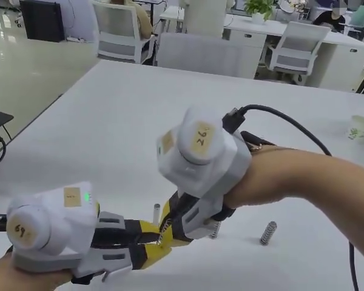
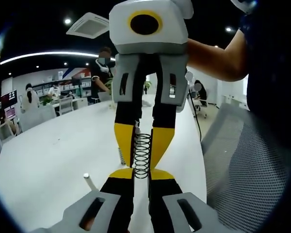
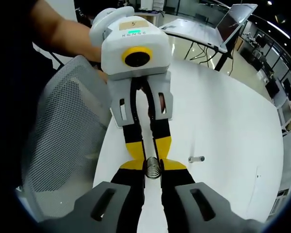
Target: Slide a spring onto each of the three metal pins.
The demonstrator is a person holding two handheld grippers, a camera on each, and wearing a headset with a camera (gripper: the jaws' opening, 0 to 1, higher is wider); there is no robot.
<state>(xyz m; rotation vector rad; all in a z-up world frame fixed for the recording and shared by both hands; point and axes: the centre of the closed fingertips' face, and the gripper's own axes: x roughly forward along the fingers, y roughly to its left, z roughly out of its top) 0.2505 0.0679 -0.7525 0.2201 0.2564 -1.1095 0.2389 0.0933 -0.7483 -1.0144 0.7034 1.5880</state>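
Observation:
A steel spring (image 1: 163, 231) hangs above the white table (image 1: 127, 121), caught between two grippers that meet tip to tip. My right gripper (image 1: 168, 228) reaches down from the middle and is shut along the spring's (image 2: 142, 154) sides. My left gripper (image 1: 151, 240) comes in from the lower left and is shut on the spring's lower end. The right gripper view looks at the spring (image 3: 153, 168) end-on between yellow tips. One metal pin (image 1: 156, 212) stands just behind the grippers, also seen as pin (image 2: 88, 180) and pin (image 3: 196, 159). Two loose springs (image 1: 267, 233) (image 1: 215, 229) stand on the table to the right.
A paper cup (image 1: 359, 127) stands at the table's far right. A black cable (image 1: 291, 124) runs from the right gripper over the person's arm. A mesh chair (image 2: 247, 160) is beside the table's near edge; office chairs (image 1: 124, 33) stand beyond its far edge.

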